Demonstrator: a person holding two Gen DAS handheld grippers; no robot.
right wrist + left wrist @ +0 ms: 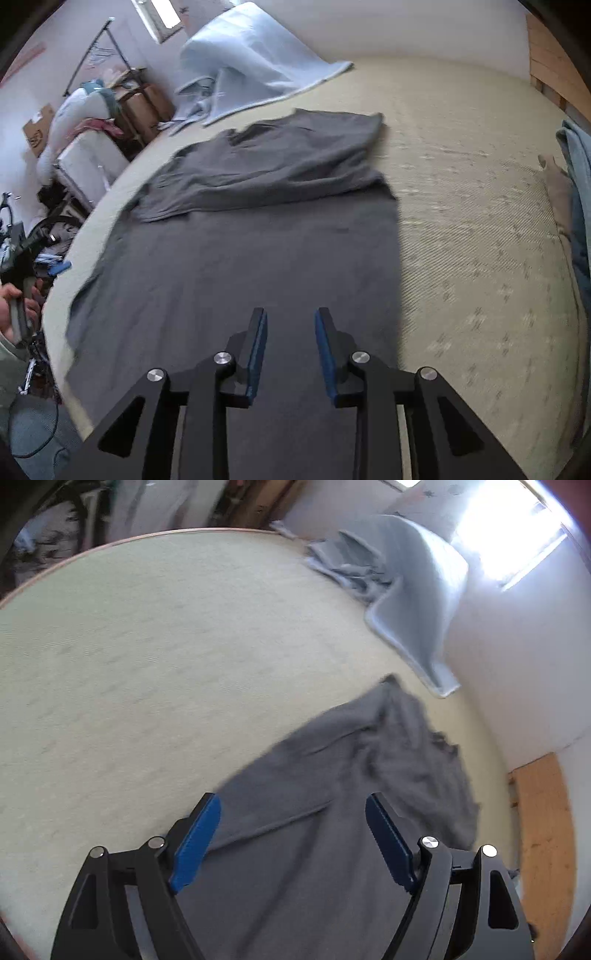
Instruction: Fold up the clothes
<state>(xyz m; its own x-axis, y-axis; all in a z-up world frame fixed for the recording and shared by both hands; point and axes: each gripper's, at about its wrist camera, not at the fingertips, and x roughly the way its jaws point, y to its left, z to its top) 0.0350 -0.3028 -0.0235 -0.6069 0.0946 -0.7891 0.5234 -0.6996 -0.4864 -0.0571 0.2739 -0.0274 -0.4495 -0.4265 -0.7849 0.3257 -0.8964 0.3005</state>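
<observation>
Grey cloth, that's my garment (236, 229), spread across the cream mattress (480, 229), its far part doubled back in a rumpled layer on top of the flat near part. My right gripper (290, 334) hangs over the near stretch of it, blue-padded fingers (258, 339) parted with nothing between them. Over on the left wrist view, my left gripper (293, 823) sits above the same garment (332, 775), jaws spread wide and empty, fabric bunched up ahead of them. Pale blue blanket (410, 590) heaped at the far corner of the mattress (166, 664), against the white wall. Off the bed's left edge in the right view, a hand (11, 310) grips a handle, and boxes and clutter (92, 140) crowd the floor.
</observation>
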